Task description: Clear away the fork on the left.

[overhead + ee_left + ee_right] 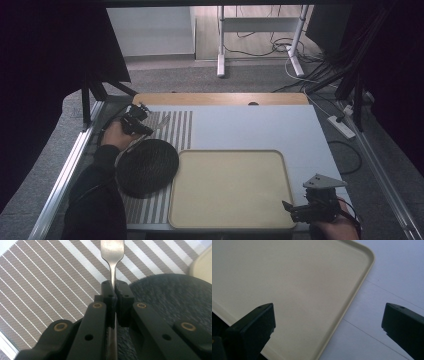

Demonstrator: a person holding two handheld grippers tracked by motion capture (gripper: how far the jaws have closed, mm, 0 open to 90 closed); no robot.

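My left gripper is at the table's far left, shut on the thin neck of a metal utensil. In the left gripper view the jaws pinch the utensil, whose flat wider end runs out past the top edge. It hangs over a grey-and-white striped placemat. My right gripper is near the front right, open, with nothing between its jaws. It hovers over the front right corner of a beige tray.
A dark round woven mat lies on the striped placemat, just left of the beige tray. The pale table top stretches behind the tray. A wooden strip runs along the far edge.
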